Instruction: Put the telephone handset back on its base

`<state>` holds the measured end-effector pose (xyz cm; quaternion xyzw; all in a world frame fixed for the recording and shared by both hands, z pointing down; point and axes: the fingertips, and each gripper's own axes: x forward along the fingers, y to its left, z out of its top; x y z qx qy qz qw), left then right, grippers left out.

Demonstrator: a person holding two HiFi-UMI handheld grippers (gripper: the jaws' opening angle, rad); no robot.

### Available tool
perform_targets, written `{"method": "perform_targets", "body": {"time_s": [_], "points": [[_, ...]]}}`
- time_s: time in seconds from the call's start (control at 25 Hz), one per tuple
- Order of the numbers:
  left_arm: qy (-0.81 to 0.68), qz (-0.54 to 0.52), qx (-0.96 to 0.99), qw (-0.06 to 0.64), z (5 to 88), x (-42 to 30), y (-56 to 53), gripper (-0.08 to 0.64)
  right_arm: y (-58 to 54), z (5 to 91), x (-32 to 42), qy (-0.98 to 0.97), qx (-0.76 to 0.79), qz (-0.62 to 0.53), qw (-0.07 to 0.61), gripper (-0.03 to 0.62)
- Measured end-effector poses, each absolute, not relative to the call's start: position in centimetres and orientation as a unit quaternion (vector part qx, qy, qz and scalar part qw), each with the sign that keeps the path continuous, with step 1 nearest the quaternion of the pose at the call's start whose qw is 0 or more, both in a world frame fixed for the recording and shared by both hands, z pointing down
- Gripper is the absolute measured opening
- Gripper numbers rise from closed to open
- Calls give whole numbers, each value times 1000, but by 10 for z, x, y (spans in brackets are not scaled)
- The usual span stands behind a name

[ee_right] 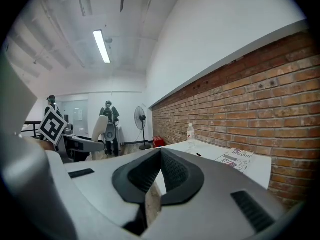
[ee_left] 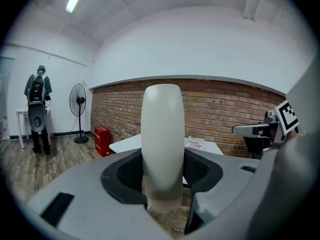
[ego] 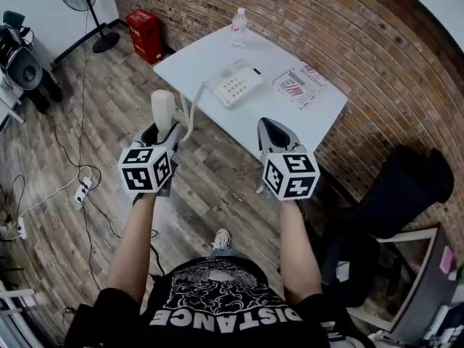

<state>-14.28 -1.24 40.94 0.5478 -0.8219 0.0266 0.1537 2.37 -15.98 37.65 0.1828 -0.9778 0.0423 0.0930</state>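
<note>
Above the wood-plank floor (ego: 217, 187), left gripper (ego: 162, 132) pinching smooth rounded cream handset (ego: 162, 107), right gripper (ego: 270, 127) jaws pressed together.

Right hand-held gripper (ee_right: 159, 155), jaws together

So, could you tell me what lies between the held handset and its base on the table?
Only the coiled cord linking handset to base, seen in the head view.

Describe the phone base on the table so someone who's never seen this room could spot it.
Find the white table beside the brick wall; three things sit on it. The phone base lies in the middle, between the water bottle at the far edge and the printed magazine on the right. It alone has a keypad and a coiled cord leading to the handset.
</note>
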Motion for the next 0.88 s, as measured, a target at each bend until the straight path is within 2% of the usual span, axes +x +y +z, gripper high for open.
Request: {"method": "perform_targets", "body": {"time_s": [0.88], "points": [[-813,50,557,161,419,-200,-128,213,-267,393,-32,-977,178,54,100,-2]]}}
